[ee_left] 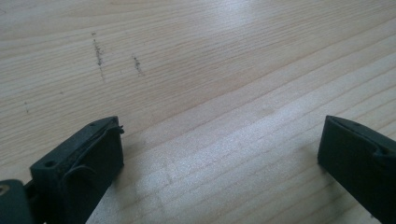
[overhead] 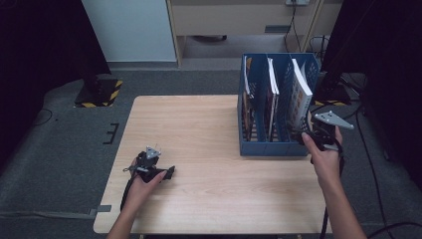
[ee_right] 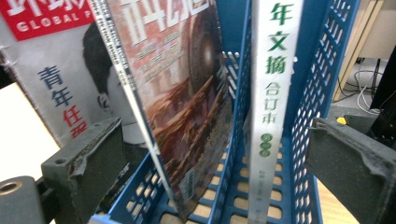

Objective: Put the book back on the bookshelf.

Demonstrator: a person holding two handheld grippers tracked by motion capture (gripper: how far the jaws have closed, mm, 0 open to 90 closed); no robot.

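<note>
Up close, the right gripper (overhead: 304, 135) sits at the open front of the blue rack (overhead: 272, 148), at its right compartment, with its jaws spread wide and nothing between them but air. In the right gripper view those jaws (ee_right: 219, 172) frame the rack's rightmost slots: a white-spined book (ee_right: 273, 93) stands upright against the perforated right wall, and a magazine (ee_right: 173, 93) leans in the slot beside it, its lower corner down on the slatted floor. Another magazine with a red masthead (ee_right: 51, 70) stands further over. Neither jaw touches a book or the rack.

The rack stands at the table's (overhead: 199, 129) right rear, its right side close to the table edge, so the hand there works just off that edge. Its three compartments each hold upright books, with slack room in each.

The left gripper (overhead: 169, 173) rests low near the front left of the table, well apart from the rack, jaws wide and empty over bare wood (ee_left: 210, 93) marked with a few faint scuffs. Most of the light wooden top lies open between the two grippers.

Around the table runs grey carpet (overhead: 59, 149); a yellow-and-black striped base (overhead: 99, 93) stands off the rear left corner, and cables trail at the right.
</note>
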